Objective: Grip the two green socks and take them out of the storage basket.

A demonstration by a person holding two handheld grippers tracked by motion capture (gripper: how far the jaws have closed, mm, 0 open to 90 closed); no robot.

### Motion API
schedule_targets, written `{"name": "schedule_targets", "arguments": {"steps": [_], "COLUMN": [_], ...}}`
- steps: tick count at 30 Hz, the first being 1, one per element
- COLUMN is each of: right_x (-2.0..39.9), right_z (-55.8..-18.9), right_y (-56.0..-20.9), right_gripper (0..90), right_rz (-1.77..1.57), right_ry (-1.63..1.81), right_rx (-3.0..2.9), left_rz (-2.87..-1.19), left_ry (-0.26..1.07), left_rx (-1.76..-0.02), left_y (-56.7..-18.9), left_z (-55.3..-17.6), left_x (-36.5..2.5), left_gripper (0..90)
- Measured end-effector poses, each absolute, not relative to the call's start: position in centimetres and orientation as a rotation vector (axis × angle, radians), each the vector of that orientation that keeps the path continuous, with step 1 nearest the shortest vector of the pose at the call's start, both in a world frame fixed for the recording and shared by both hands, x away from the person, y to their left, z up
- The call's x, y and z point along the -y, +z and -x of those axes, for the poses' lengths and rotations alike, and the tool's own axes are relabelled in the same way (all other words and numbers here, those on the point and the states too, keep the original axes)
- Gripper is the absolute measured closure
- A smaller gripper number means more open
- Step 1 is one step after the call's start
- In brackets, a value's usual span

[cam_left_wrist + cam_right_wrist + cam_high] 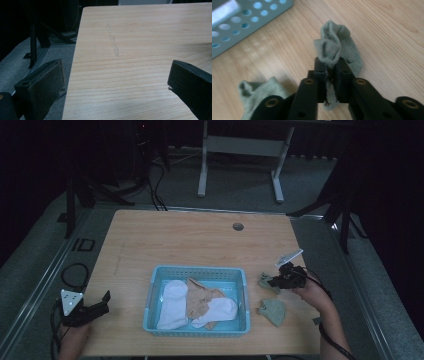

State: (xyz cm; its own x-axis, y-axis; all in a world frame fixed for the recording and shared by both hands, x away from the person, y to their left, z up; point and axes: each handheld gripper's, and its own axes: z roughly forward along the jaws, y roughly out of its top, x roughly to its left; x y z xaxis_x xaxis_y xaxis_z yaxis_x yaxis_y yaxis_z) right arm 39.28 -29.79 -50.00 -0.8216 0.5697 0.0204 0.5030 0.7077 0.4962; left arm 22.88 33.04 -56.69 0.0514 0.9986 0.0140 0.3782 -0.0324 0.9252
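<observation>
My right gripper (272,281) (331,65) is shut on a grey-green sock (334,47) (265,281), pinched between its jaws just right of the blue basket (155,280) (242,22). A second grey-green sock (272,311) (259,92) lies flat on the table below it. Inside the basket lie two white socks (172,304) (217,311) and a tan one (202,297). My left gripper (100,304) (115,82) rests open near the table's front left corner, with bare wood between its jaws.
The wooden table (190,240) has a round cable hole (238,226) at the back. Its left edge (72,67) runs close to my left gripper. A white desk frame (240,150) and dark stands are on the floor behind.
</observation>
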Motion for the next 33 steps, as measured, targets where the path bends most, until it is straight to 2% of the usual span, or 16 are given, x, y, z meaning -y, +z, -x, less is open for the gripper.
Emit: {"name": "schedule_targets", "arguments": {"steps": [5, 8, 19, 25, 30, 33], "right_x": [30.4, 30.9, 33.2, 35.1, 36.7, 37.7], "right_z": [-39.3, -39.0, -37.1, -36.2, -35.3, -34.9], "right_y": [-49.6, -48.8, -47.6, -48.4, -49.3, -49.9], "right_gripper": [60.8, 54.5, 39.9, 33.3, 19.9, 18.1], "right_rz": [-0.913, -0.919, -0.932, -0.996, -1.02, -1.06], "right_ry": [0.772, 0.783, 0.81, 0.874, 0.945, 1.046], "right_rx": [-2.746, -2.712, -2.638, -2.625, -2.562, -2.496], "left_rz": [-1.529, -1.53, -1.531, -1.532, -1.533, -1.532], "left_ry": [0.982, 0.983, 0.985, 0.984, 0.983, 0.985], "left_rx": [-1.441, -1.442, -1.445, -1.446, -1.447, -1.446], "left_y": [-56.7, -56.7, -56.7, -56.7, -56.7, -56.7], "left_z": [-22.9, -22.9, -22.9, -22.9, -22.9, -22.9], "left_x": [-33.0, -33.0, -33.0, -33.0, -33.0, -33.0], "left_gripper": [0.4, 0.3, 0.3, 0.4, 0.3, 0.4]}}
